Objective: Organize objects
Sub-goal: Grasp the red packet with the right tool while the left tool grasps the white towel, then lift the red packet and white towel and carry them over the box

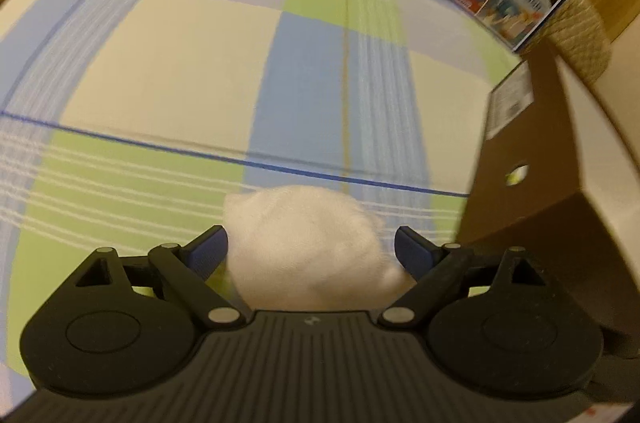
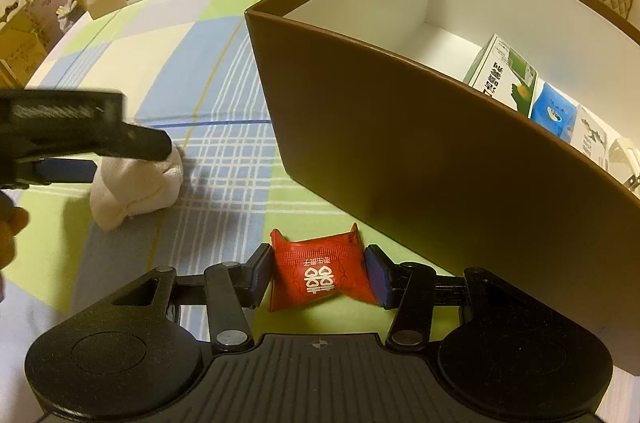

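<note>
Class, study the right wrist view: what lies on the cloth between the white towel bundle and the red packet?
Nothing: between the white towel bundle and the red packet the checked tablecloth is bare, as the right wrist view shows.

Both wrist views low over the checked cloth [image 1: 180, 63], facing forward, sharing the brown box [image 2: 400, 143], white bundle [image 1: 304, 247].

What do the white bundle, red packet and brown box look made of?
White bundle: soft cloth, likely terry, fuzzy and folded. Red packet: glossy plastic film, crimped ends. Brown box: probably cardboard, thin straight walls, matte brown outside, white inside.
</note>
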Available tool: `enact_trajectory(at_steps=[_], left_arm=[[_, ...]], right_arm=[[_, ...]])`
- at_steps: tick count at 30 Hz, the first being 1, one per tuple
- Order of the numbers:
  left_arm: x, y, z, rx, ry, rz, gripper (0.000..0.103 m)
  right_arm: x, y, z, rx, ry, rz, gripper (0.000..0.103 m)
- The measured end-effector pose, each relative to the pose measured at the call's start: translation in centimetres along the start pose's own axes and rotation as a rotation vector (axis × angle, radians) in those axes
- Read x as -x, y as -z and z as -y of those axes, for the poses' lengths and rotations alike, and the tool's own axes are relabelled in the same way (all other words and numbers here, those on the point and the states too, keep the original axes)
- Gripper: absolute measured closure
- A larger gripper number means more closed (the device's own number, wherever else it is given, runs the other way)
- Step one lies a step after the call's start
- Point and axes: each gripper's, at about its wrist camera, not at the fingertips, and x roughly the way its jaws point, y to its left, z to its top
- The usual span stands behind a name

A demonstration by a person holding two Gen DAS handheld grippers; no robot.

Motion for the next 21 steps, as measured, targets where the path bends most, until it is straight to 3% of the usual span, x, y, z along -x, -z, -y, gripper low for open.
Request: enact_trajectory(at_steps=[7,15,21], left_arm=[[-0.7,0.9,0.9,-0.099,-0.058,0.016,0.022],[1.1,2.7,1.1,-0.238,-0.082,0.023,0.042],[3.3,5.0,-0.2,-0.29,-0.104,0.001,0.045]], right_arm=[[0.1,0.0,0.0,0.002,-0.004,0.005,0.056],[0.1,0.2,-0.1,0.025,-0.006,0.01,0.056],[0.3,0.5,-0.2,0.037,-0.024,0.005,0.056]])
